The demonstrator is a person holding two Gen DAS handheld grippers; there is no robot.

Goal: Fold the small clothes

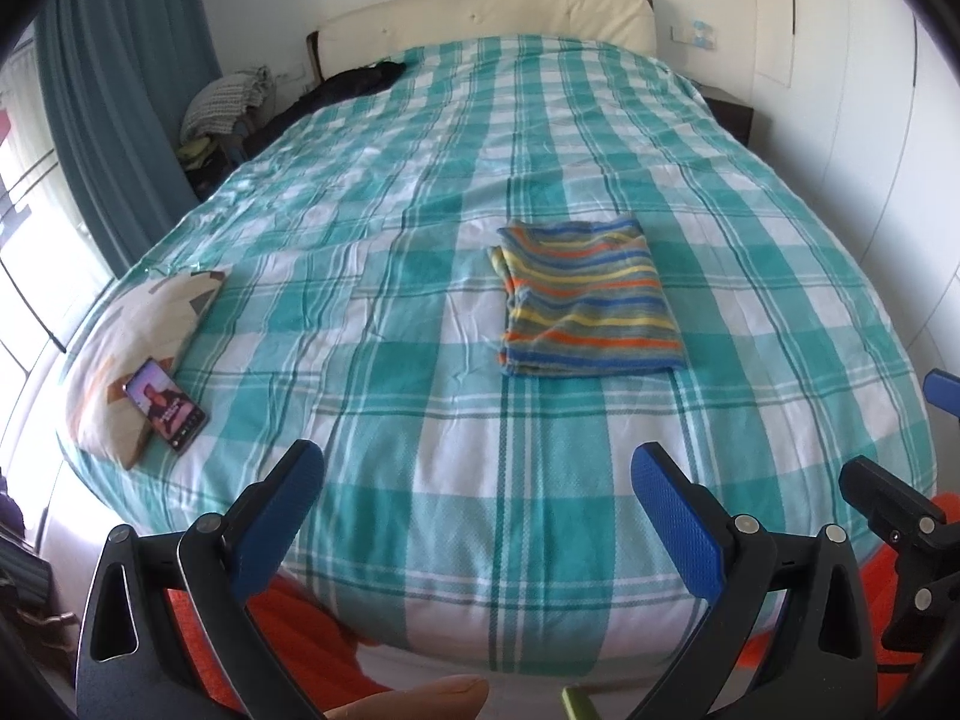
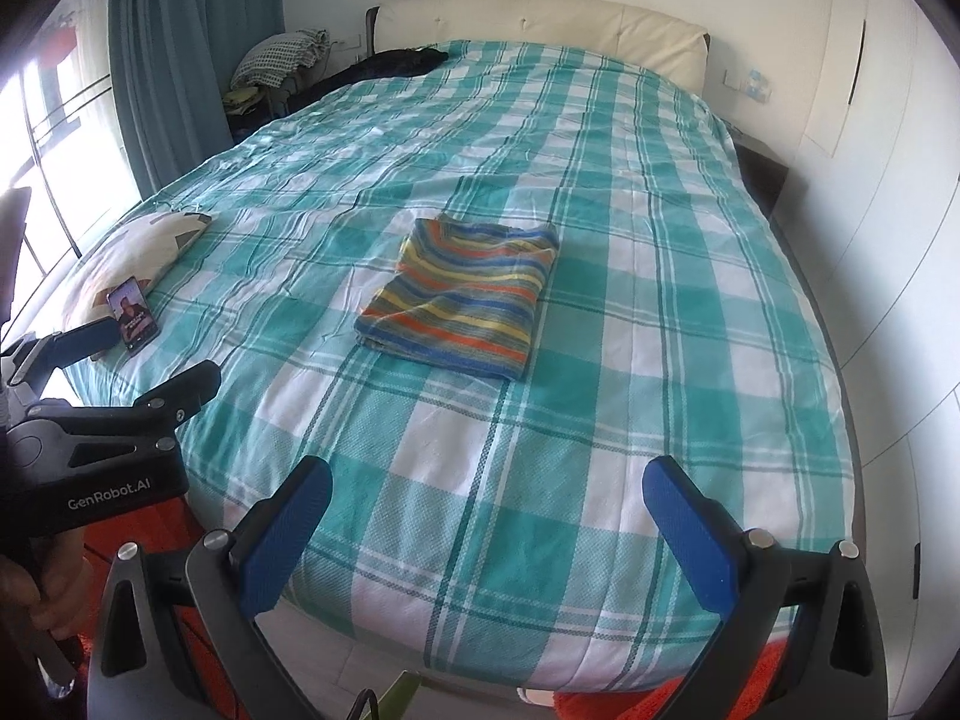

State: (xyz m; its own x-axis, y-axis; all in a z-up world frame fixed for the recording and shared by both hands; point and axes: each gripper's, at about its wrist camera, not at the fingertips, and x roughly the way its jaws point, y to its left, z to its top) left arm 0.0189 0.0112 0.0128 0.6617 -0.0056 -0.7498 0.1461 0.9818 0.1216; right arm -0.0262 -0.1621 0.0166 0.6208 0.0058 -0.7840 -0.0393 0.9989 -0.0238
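A small striped garment (image 1: 585, 294), in blue, orange, yellow and grey, lies folded into a neat rectangle on the teal-and-white checked bed cover (image 1: 420, 276). It also shows in the right wrist view (image 2: 465, 300), near the middle of the bed (image 2: 630, 312). My left gripper (image 1: 477, 483) is open and empty, held back over the foot of the bed, well short of the garment. My right gripper (image 2: 486, 498) is open and empty too, also over the foot of the bed. The left gripper appears at the left edge of the right wrist view (image 2: 162, 354).
A patterned pillow (image 1: 141, 336) lies at the bed's left edge with a lit phone (image 1: 165, 405) leaning on it. A dark garment (image 1: 360, 81) lies near the cream headboard (image 1: 486, 15). Teal curtains (image 1: 129, 90) hang at left. An orange rug (image 1: 288, 630) is below.
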